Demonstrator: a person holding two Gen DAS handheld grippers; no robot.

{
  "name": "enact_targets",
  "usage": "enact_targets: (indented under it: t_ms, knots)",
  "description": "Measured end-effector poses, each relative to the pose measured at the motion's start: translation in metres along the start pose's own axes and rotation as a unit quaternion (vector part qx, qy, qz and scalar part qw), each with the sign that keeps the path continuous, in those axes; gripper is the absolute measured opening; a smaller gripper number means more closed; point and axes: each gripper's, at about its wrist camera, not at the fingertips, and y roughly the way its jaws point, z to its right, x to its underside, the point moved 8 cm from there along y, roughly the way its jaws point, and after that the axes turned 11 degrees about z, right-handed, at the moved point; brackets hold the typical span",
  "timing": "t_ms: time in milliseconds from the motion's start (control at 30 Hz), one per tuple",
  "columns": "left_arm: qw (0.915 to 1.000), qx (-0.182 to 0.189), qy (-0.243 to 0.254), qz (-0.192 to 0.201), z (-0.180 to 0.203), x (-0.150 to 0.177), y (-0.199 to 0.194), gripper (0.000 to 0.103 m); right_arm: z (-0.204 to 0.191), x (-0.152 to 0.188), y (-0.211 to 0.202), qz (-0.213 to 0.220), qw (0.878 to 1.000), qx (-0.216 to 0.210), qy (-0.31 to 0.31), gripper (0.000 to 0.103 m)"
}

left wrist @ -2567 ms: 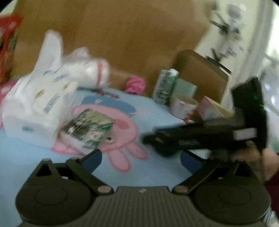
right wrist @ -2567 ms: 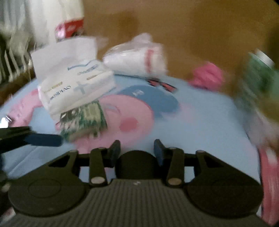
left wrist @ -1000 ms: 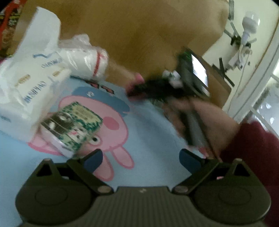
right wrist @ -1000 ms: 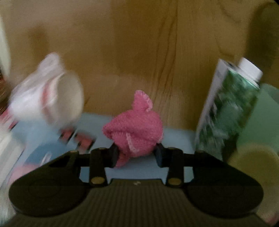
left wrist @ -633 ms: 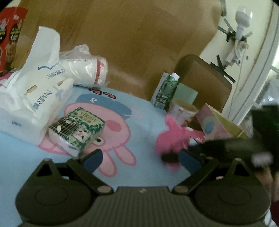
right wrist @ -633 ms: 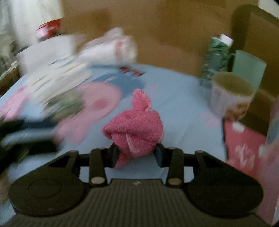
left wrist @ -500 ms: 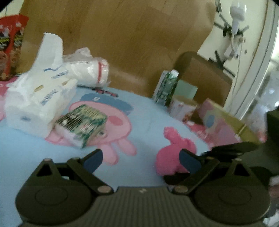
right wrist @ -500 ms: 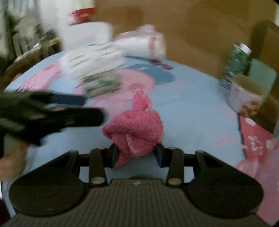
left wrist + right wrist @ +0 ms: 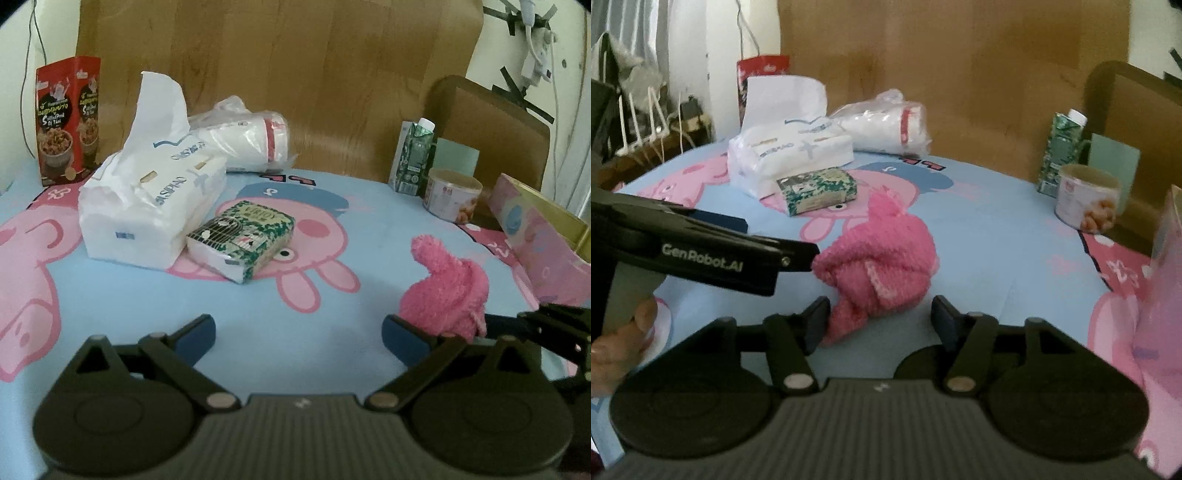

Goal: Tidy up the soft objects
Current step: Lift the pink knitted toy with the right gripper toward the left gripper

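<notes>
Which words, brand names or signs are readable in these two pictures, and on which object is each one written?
"GenRobot.AI": on the side of the left tongs.
"SIPIAO": on the white tissue pack, read sideways.
"VIRJOY", probably; somewhat blurred: on the small green tissue pack.
Red snack box: yellow and white print, too blurred to read.
Green carton, paper cup: print too small to read.

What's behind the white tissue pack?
Behind the white tissue pack lies a bagged stack of white cups, with a red snack box back-left. The cups' near end is hidden by the pack.
</notes>
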Motion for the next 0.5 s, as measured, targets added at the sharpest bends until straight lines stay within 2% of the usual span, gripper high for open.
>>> enact_targets:
  t_ms: [333,500]
  knots:
    - [1.0000,0.003,0.005,-0.004,0.000,0.000,0.005,0.102,0.002,0.000,-0.017,0.047,0.999,0.020,0.016,0.065]
    - [0.9999,0.005,0.010,-0.006,0.002,0.000,0.007,0.102,-0.012,0.004,-0.048,0.066,0.998,-0.013,0.020,0.062]
